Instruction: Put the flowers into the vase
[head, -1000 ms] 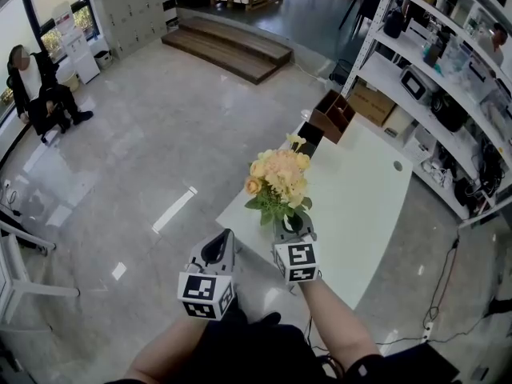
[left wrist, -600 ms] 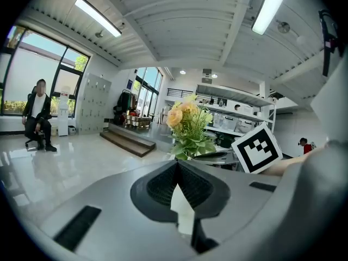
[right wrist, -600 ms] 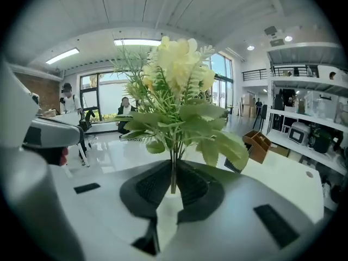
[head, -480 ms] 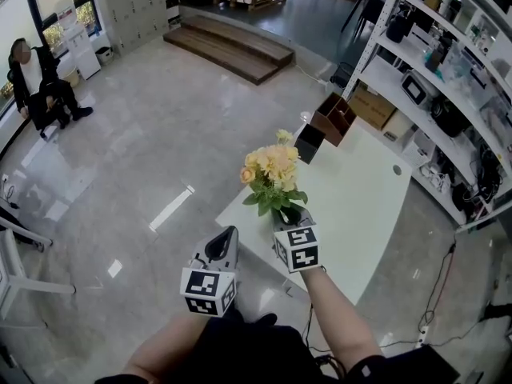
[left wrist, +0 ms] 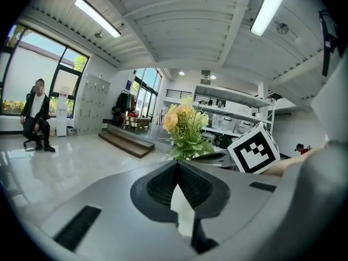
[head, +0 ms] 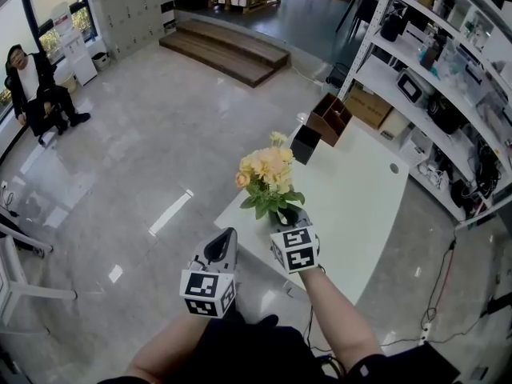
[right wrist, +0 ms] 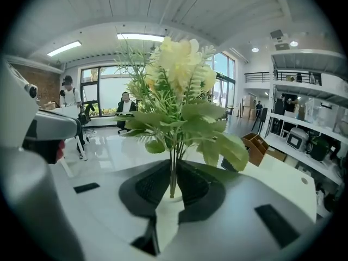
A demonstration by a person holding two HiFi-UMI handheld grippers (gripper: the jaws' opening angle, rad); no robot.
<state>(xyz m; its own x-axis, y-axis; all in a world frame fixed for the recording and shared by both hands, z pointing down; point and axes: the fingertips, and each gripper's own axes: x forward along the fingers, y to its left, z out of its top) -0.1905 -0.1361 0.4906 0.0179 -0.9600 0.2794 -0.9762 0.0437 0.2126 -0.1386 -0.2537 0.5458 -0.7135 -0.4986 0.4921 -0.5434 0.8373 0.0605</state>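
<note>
Glossy grey floor (head: 144, 158) spreading across room; person (head: 36, 86) sitting at far left by window. Left gripper (head: 226, 237) hovering near table's left edge, jaws pressed together, gripping nothing. Flowers (head: 268, 170), peach-yellow blooms over green leaves, standing upright above table's near corner, stems running down between right gripper's pads. Right gripper (head: 286, 216) pinching stems from below, jaws opening. White table (head: 360, 206) stretching away rightward; black box (head: 305, 142) and brown organizer (head: 330, 117) sitting at far end. Shelves (head: 432, 70) lining right side, holding boxes and appliances.

white table (head: 360, 206) with brown organiser (head: 330, 118) and black box (head: 305, 144) at its far end; seated person (head: 36, 90) beyond
</note>
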